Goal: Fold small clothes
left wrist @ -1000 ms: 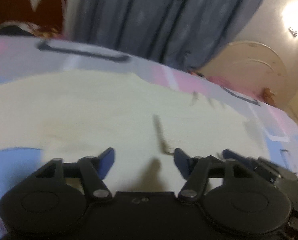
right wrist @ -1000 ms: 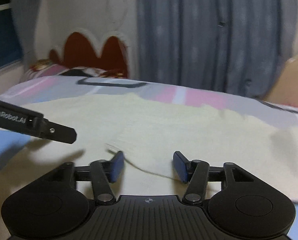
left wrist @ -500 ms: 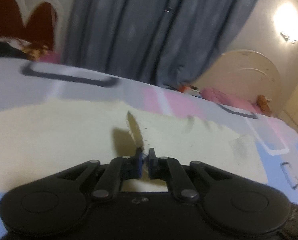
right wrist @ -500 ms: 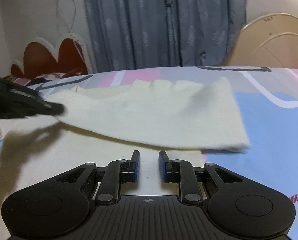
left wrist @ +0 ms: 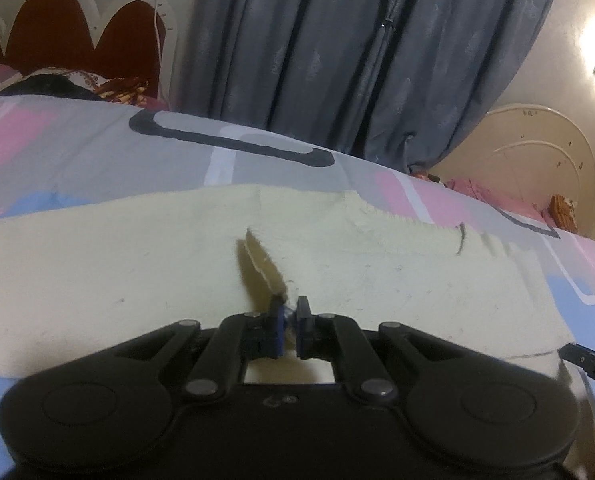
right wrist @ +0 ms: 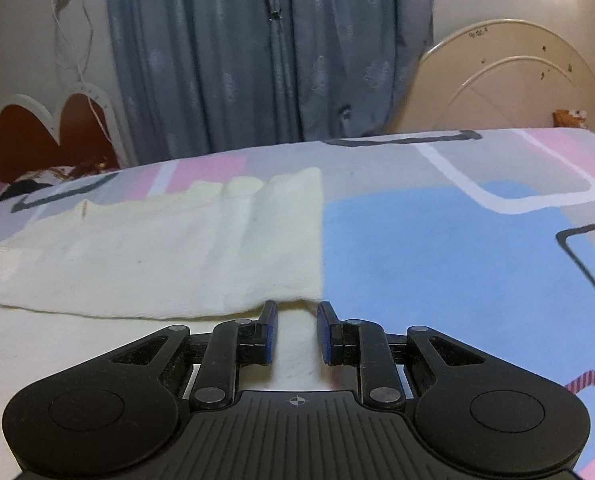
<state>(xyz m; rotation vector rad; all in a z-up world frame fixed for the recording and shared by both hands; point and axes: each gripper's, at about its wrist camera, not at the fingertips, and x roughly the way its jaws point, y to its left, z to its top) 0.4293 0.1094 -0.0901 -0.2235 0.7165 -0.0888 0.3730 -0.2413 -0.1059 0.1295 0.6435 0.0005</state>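
Cloth (left wrist: 377, 280) pinched in left gripper (left wrist: 290, 312); right gripper (right wrist: 297, 312) narrowly apart, maybe gripping cloth, low centre, on bedsheet (right wrist: 437, 248).

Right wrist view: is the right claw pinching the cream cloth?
No. The right claw has a clear gap between its pads, and the cream cloth lies flat beneath, not pressed between them.

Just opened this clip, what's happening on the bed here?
A person is folding a cream cloth spread on a patterned bedsheet, with a gripper in each hand. The left gripper is shut on a pinched-up edge of the cloth. The right gripper sits at the edge of a layer already folded over; its jaws stand a little apart, and whether they hold any fabric can't be told. A blue-grey curtain hangs behind the bed.
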